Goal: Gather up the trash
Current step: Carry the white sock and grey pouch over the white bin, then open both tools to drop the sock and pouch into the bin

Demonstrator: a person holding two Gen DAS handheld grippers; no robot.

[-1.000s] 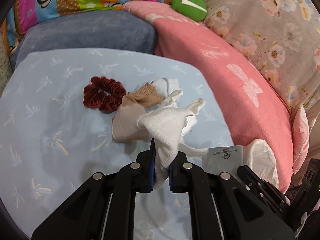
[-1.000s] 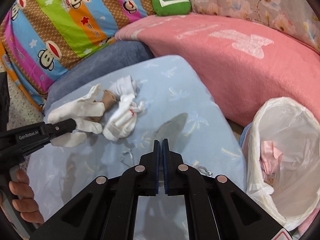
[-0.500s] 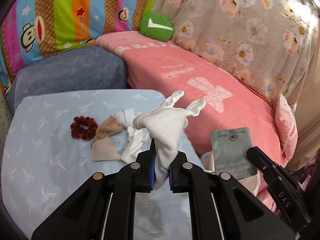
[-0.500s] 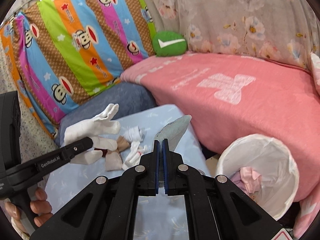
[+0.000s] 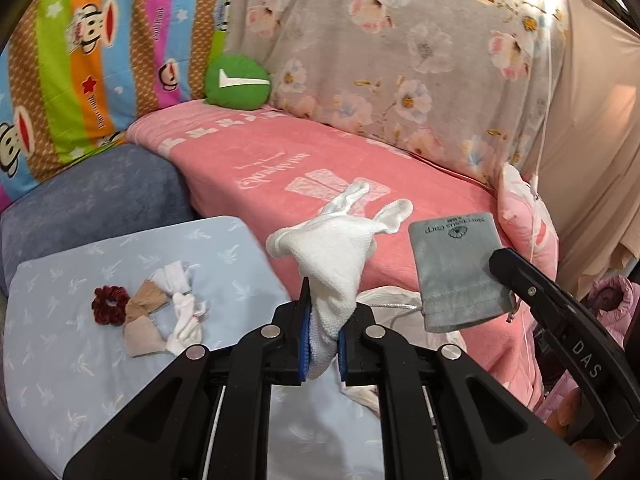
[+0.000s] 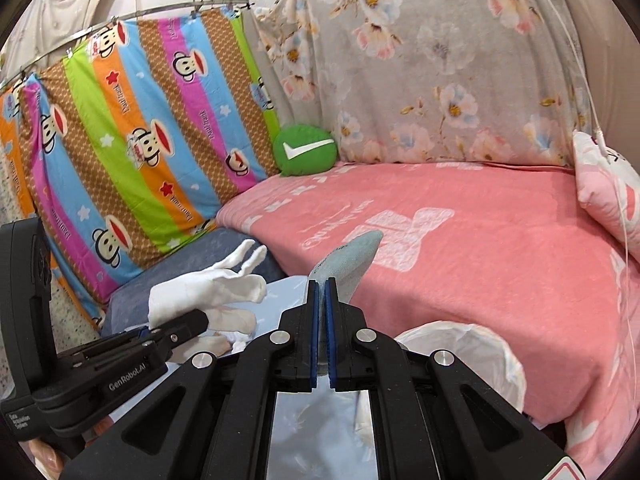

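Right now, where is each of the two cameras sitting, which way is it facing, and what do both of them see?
Left wrist: sits on the left gripper, looking along its fingers over the blue sheet to the pink blanket; it grips a white glove; the right gripper's finger enters at right.
Right wrist: sits on the right gripper, facing the pink blanket and floral curtain; it grips a grey pouch; the left gripper and fingertips show at left.
Shared: glove, pouch, green cushion, white bin bag.

White glove [image 5: 336,256], grey pouch [image 5: 460,272]. Pink blanket [image 5: 248,168], green cushion [image 5: 238,82] upper left. Dark red scrunchie [image 5: 110,305] on pale blue sheet [image 5: 72,360].
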